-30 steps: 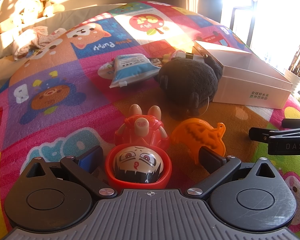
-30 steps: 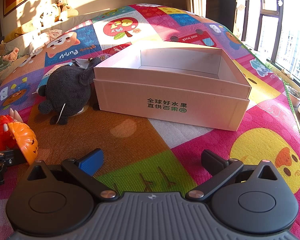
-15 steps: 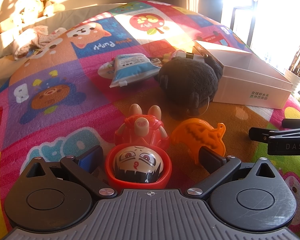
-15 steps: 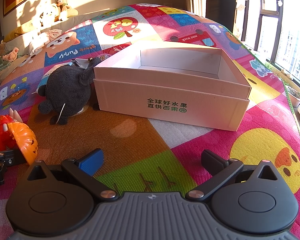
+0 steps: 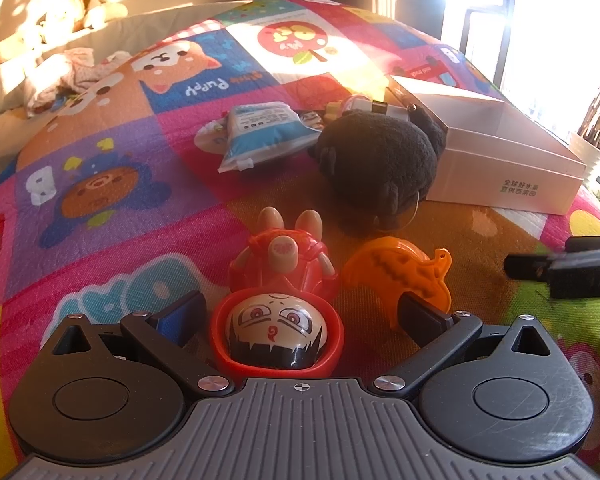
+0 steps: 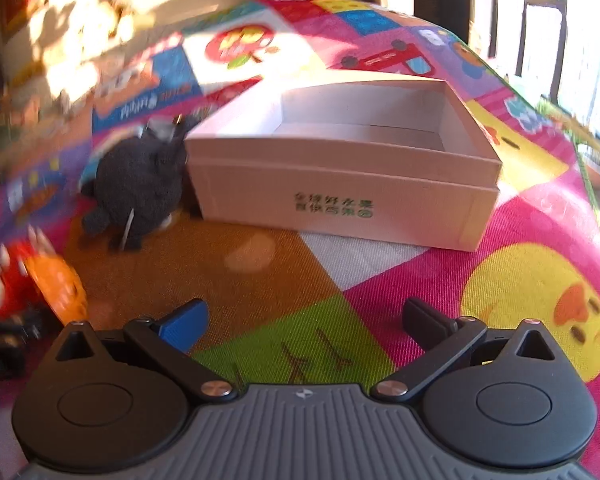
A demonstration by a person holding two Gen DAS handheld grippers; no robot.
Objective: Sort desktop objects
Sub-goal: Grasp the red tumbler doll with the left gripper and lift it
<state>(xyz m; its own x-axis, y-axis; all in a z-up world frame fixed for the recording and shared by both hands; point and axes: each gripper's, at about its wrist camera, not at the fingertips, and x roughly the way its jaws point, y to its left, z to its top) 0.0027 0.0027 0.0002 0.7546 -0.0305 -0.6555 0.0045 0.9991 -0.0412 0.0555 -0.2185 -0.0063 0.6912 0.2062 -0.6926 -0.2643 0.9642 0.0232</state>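
A red toy figure point(image 5: 278, 312) with a painted face lies on the colourful mat, its head between the wide-apart fingers of my left gripper point(image 5: 302, 314), which is open around it. An orange pumpkin-shaped piece point(image 5: 396, 270) rests just to its right, near the right finger. Beyond sit a dark plush toy point(image 5: 378, 160), a blue-white packet point(image 5: 266, 128) and an empty white cardboard box point(image 5: 504, 160). My right gripper point(image 6: 304, 318) is open over bare mat, facing the box point(image 6: 340, 196), with the plush point(image 6: 138, 188) to the left. The right wrist view is blurred.
Small items point(image 5: 356, 106) lie behind the plush, by the box corner. Soft toys point(image 5: 80, 12) and cloth line the far left edge of the mat. The right gripper's side point(image 5: 568, 266) shows at the right in the left wrist view. Windows stand at the right.
The right gripper has started to move, so its view is blurred and shifted; the box and plush sit lower and further right. The left gripper and red toy are unchanged.
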